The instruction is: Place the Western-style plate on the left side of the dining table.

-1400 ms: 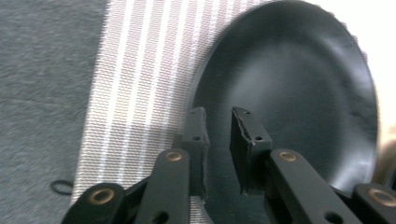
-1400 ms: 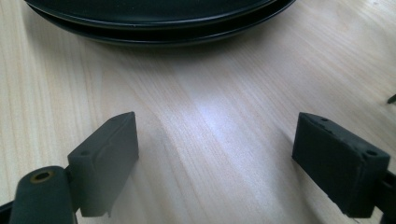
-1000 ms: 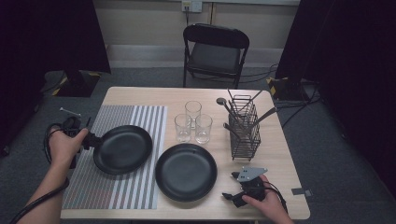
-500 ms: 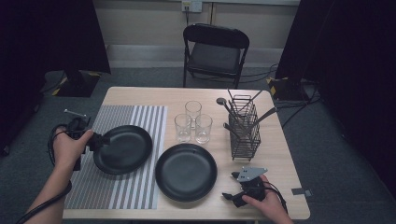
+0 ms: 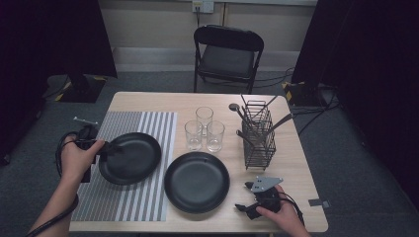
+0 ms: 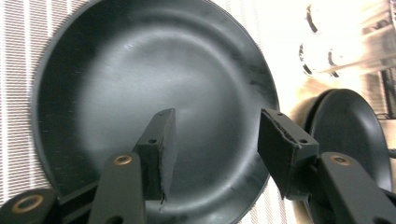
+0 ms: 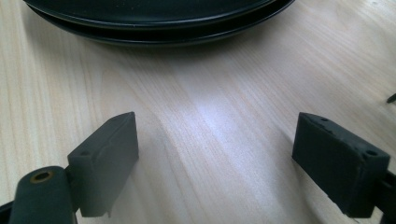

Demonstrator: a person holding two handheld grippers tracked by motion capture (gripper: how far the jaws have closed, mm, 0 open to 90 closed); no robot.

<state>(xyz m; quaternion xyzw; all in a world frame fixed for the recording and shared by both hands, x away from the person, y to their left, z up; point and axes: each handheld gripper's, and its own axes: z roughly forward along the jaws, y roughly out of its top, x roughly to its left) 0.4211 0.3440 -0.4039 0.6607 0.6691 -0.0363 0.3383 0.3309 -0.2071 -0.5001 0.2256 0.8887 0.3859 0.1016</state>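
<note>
The left gripper (image 5: pixel 109 148) is seen in the high view at the left edge of the left black plate (image 5: pixel 131 158), which lies on the striped mat (image 5: pixel 148 128) on the wooden table (image 5: pixel 291 163). Whether the plate rim is touched cannot be told from that view. In the left gripper view the matter is settled: the plate (image 6: pixel 140 84) lies beneath and beyond the jaws, which stand apart with a clear gap, and nothing is pressed between the pads. The jaws have just been opening; the claw is released, and the plate rests flat on the mat (image 6: pixel 18 46).

The second black plate (image 5: pixel 196 181) is shown by the high view on bare wood, just beside the first, with three glasses (image 5: pixel 205 131) behind it and a wire cutlery rack (image 5: pixel 258 138) to their right. In the left gripper view this second plate (image 6: pixel 350 130) appears at the right edge, and the glasses are washed out by glare.

The right gripper (image 5: pixel 247 197) is held near the table's front right corner. Its spread is hard to judge from above. In the right gripper view its jaws are seen wide apart over bare wood (image 7: pixel 210 116), empty, with the rim of the second plate (image 7: pixel 159 23) lying ahead, apart from the pads.
</note>
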